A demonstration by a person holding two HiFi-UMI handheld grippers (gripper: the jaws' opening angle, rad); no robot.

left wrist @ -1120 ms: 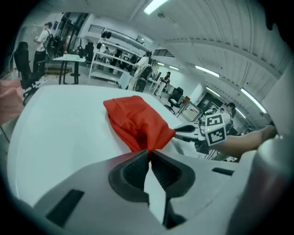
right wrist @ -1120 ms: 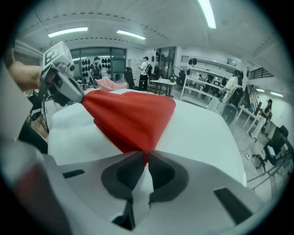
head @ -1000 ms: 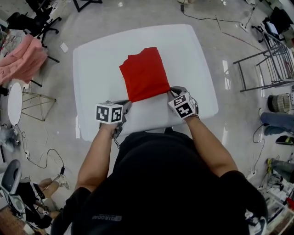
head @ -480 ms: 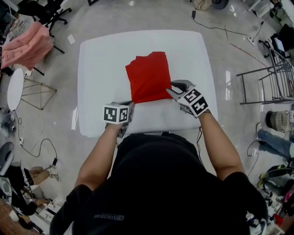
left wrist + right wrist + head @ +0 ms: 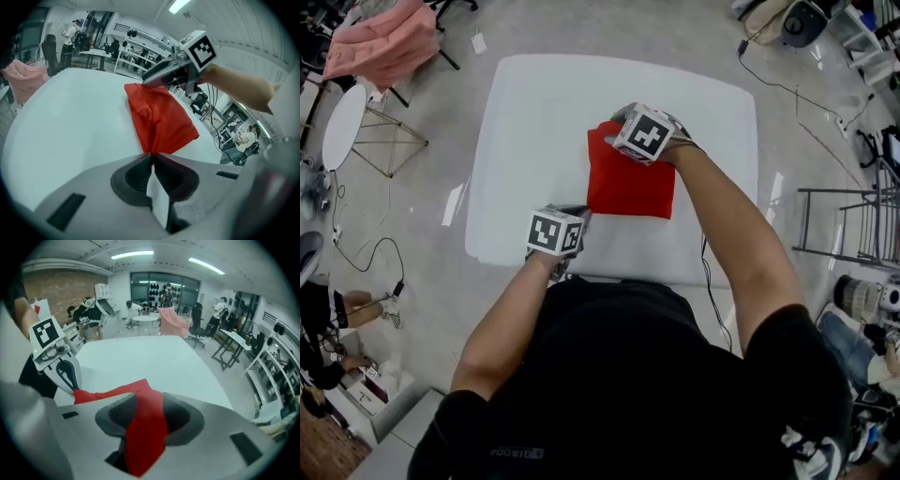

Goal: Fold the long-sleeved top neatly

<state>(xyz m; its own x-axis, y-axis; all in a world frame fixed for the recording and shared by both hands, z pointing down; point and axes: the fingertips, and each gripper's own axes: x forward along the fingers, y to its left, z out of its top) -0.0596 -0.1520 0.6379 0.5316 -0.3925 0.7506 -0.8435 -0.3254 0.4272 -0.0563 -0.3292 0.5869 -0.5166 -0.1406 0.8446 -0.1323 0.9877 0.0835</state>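
Observation:
The red long-sleeved top (image 5: 630, 186) lies folded into a small rectangle on the white table (image 5: 534, 122). My left gripper (image 5: 579, 216) is at its near left corner; in the left gripper view the jaws (image 5: 152, 157) are shut on the tip of the red cloth (image 5: 159, 119). My right gripper (image 5: 615, 119) reaches over the top's far left part. Its jaws have just been opening and now stand wide, with a strip of the red top (image 5: 145, 427) still lying loose between them. The left gripper (image 5: 74, 389) shows in the right gripper view, pinching the far corner.
A pink garment (image 5: 389, 42) hangs over a chair at the far left, next to a small round table (image 5: 342, 127). A metal rack (image 5: 853, 216) stands at the right. Cables run over the floor. The person's body is against the table's near edge.
My right gripper has swung from the top's near right corner across to its far left part, and its jaws have opened. The left gripper has stayed at the near left corner.

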